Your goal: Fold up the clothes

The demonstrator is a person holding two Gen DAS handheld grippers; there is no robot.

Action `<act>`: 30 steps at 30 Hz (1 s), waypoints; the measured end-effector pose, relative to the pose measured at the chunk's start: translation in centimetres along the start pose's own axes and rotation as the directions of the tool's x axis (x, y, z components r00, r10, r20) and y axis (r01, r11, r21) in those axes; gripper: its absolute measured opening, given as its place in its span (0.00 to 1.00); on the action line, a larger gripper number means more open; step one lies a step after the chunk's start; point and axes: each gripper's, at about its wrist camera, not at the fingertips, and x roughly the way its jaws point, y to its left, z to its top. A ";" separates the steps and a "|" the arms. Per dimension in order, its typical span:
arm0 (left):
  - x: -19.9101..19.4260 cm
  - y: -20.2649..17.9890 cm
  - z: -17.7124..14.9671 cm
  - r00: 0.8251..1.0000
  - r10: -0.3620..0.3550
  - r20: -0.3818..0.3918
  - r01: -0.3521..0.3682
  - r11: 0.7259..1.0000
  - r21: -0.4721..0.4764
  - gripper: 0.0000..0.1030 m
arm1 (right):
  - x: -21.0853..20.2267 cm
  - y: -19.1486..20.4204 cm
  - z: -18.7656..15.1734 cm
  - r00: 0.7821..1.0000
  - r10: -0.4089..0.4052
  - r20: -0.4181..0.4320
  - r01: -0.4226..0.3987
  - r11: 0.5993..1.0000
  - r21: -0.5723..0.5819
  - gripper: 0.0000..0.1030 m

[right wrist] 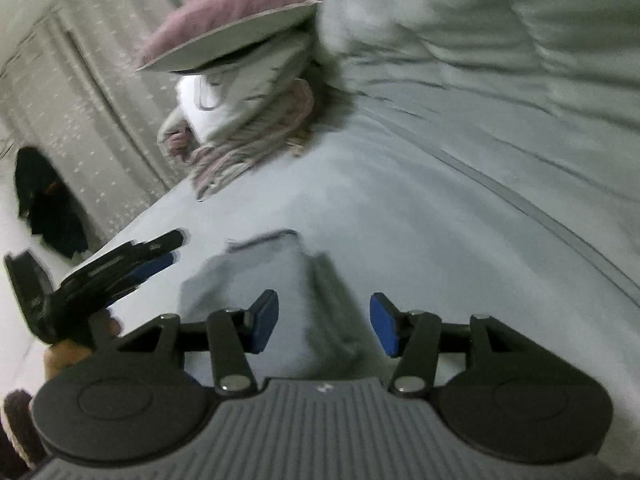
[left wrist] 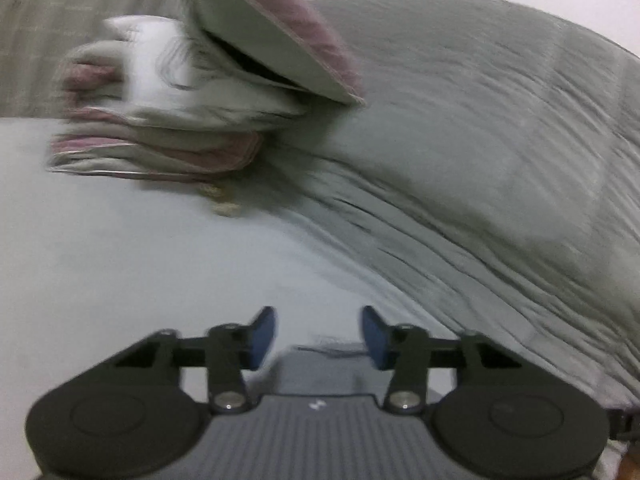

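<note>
Both tongs are standing spread and holding nothing — the left tongs [left wrist: 319,334] and right tongs [right wrist: 324,322] are hovering over the bed [right wrist: 400,208], likely between garments. The folded clothes [left wrist: 168,120] are sitting stacked near the bed's far edge, beside the rumpled duvet [left wrist: 480,120].

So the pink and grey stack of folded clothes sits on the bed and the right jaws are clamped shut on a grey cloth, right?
Not quite. The right gripper has its jaws open, with the folded grey cloth lying loose just ahead, as the right wrist view shows. The pink and grey stack does sit on the bed.

no legible text, labels or numbers
</note>
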 end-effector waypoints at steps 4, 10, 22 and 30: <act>3.6 -1.5 -0.5 0.993 -0.081 -0.082 0.087 0.994 0.073 0.22 | 1.6 3.4 -0.8 1.000 0.020 0.024 -0.016 0.990 -0.140 0.50; 7.6 -0.3 -2.0 0.991 0.016 -0.130 -0.005 0.996 0.085 0.22 | 5.7 3.5 -3.2 0.992 -0.113 -0.053 0.093 0.952 -0.291 0.41; 4.8 -3.2 -1.1 0.980 0.141 -0.144 -0.125 0.985 0.116 0.47 | 2.9 3.8 -1.9 0.990 -0.128 -0.053 0.116 0.974 -0.194 0.54; 0.0 -6.1 -0.3 0.950 0.223 -0.220 -0.187 0.967 0.173 0.56 | 0.0 5.7 -0.9 0.983 -0.172 -0.062 0.161 0.974 -0.162 0.59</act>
